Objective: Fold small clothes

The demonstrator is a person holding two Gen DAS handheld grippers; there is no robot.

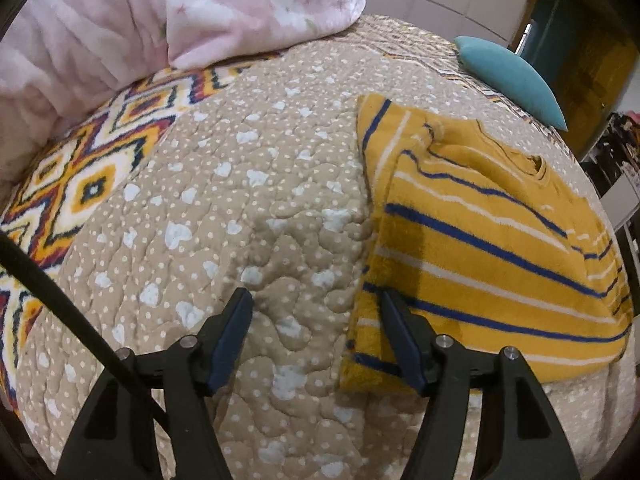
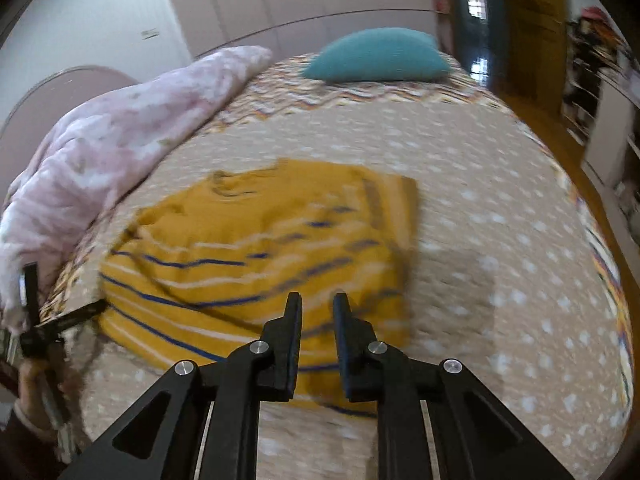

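A small mustard-yellow sweater with blue and white stripes lies flat on the bed, its sides folded in. It also shows, blurred, in the right wrist view. My left gripper is open and empty above the quilt, its right finger over the sweater's near left edge. My right gripper is partly open and empty, hovering over the sweater's near right corner. The left gripper's body shows at the far left of the right wrist view.
The bed has a beige dotted quilt with a zigzag-patterned blanket on the left. A pink floral duvet is bunched at the back left. A teal cushion lies at the far end. Shelves stand beyond the right edge.
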